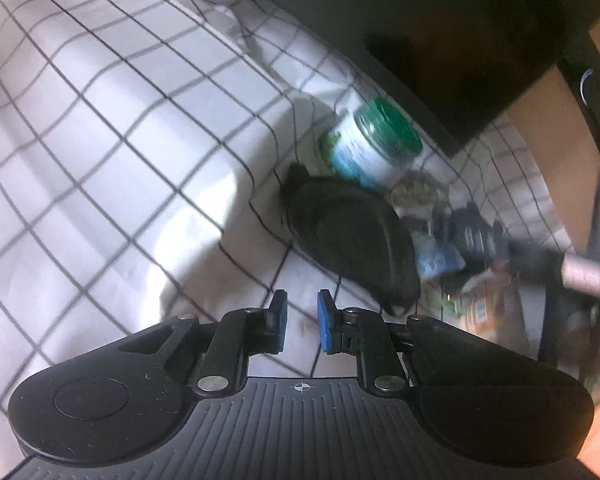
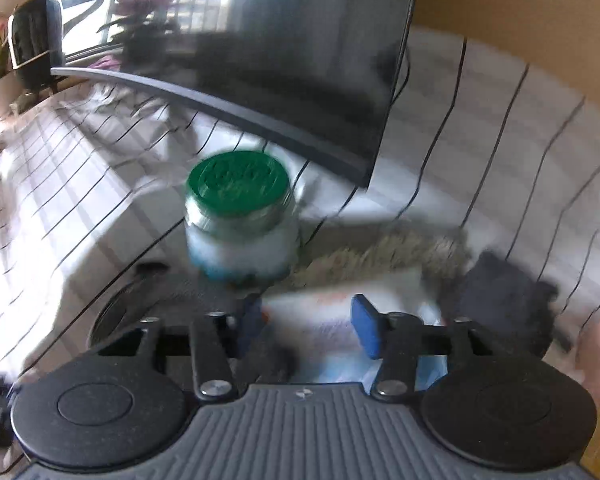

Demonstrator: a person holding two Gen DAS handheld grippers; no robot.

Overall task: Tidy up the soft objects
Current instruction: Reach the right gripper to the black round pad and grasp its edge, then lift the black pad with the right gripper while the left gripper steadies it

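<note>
While both the left gripper (image 1: pixel 302 326) and right gripper (image 2: pixel 308 330) stand apart and empty, the fuzzy grey-beige soft bundle (image 2: pixel 384 254) ahead lies unsorted on the white checked cloth (image 1: pixel 100 140).

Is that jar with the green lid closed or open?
Closed: the green lid sits on top of the jar, which stands upright.
</note>
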